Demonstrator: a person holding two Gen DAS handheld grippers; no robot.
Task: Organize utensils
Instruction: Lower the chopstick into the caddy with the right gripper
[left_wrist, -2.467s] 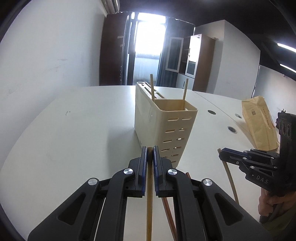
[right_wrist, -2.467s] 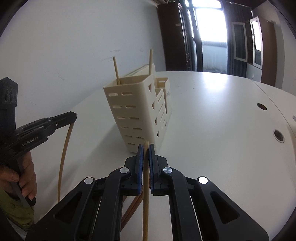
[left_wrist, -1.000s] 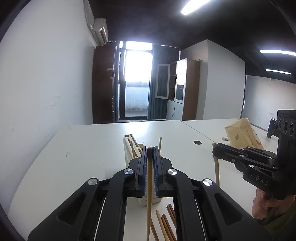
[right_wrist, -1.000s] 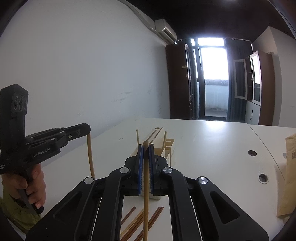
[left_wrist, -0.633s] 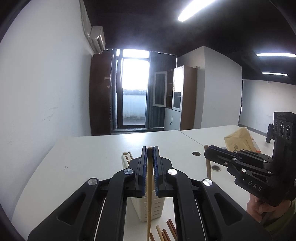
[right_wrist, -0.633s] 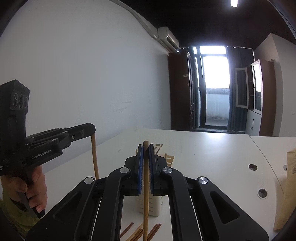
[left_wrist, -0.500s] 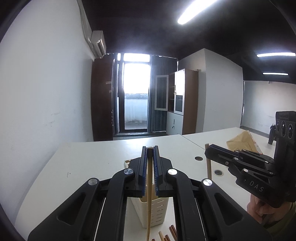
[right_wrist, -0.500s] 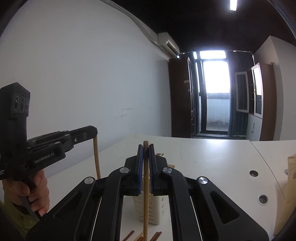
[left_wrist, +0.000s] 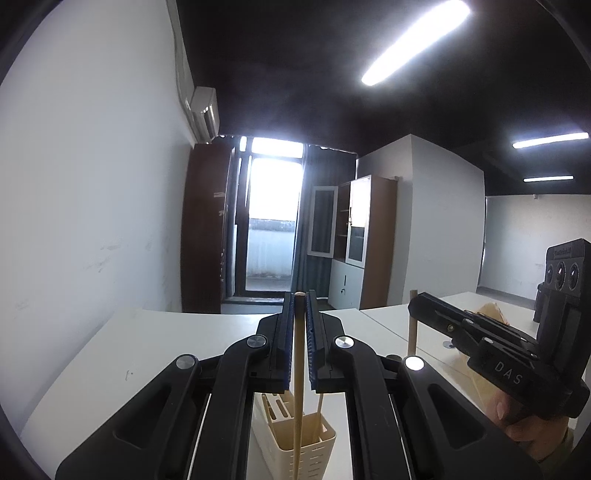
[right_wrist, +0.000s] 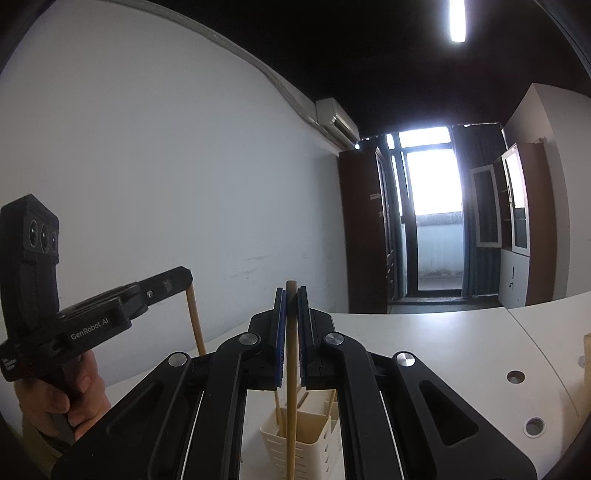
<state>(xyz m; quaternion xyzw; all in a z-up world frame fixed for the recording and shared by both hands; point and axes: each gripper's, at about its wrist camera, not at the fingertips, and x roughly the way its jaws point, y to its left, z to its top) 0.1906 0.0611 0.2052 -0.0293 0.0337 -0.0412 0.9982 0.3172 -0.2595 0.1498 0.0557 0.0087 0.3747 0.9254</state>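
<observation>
A slender, light wooden chopstick (left_wrist: 298, 369) is clamped upright between the blue-padded jaws of the left claw (left_wrist: 299, 295), its rounded tip just clear of the jaw ends. A second, similar pale wooden chopstick (right_wrist: 291, 369) is gripped the same way in the right claw (right_wrist: 291, 291), which is closed tight on it. Both sticks are held above a cream plastic utensil holder with slotted walls and inner dividers (left_wrist: 310, 448), which stands on the white tabletop (left_wrist: 147, 343). The lower end of each stick appears to hang over the holder's open front compartment, though whether it has entered cannot be told. Other thin wooden sticks (right_wrist: 277, 410) are seen standing inside the holder.

On the right claw's housing, in the left wrist view, the letters "DAS" can be read. On the left claw's housing, in the right wrist view, "GenRobot.AI" is printed in white. A tan paper parcel (left_wrist: 491, 314) lies further off on the tabletop.
</observation>
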